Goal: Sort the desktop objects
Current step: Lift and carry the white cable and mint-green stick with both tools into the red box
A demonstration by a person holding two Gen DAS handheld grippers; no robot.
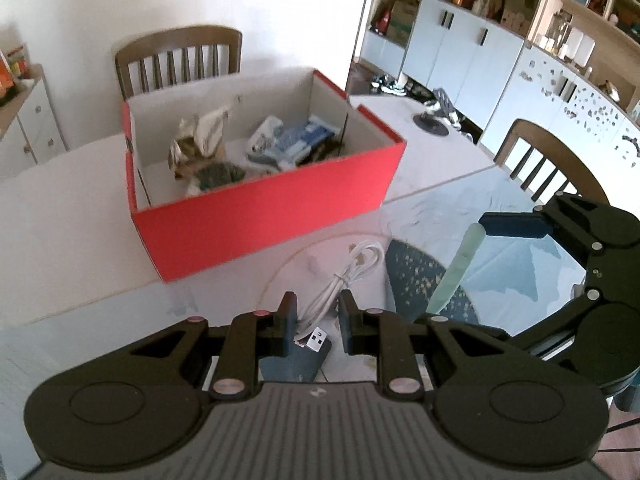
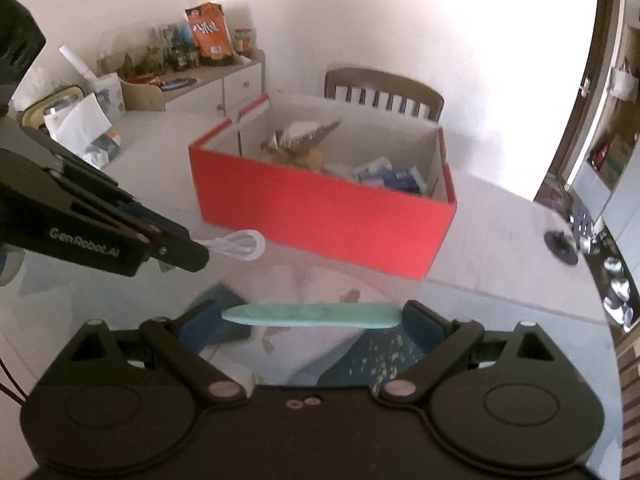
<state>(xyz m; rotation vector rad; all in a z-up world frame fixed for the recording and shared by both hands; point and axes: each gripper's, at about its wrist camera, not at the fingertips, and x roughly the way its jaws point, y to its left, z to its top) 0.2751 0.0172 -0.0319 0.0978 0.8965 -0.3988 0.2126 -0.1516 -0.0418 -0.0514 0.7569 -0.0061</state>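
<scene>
Several items are already stowed in the red box (image 1: 272, 216) on the far table (image 1: 60, 216). A coiled USB cable (image 1: 344, 280) is clamped in the left gripper (image 1: 318, 320) jaws, a teal stick (image 2: 312, 314) in the right gripper (image 2: 312, 320) jaws; both remain undeposited.

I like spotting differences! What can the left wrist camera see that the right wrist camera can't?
Only the left wrist view shows the cable's plug and the blue cupboards. Only the right wrist view shows the orange snack bag on the sideboard. Both show the red box with things inside, the left gripper shut on the white cable, and the right gripper holding the green stick by its ends.
</scene>
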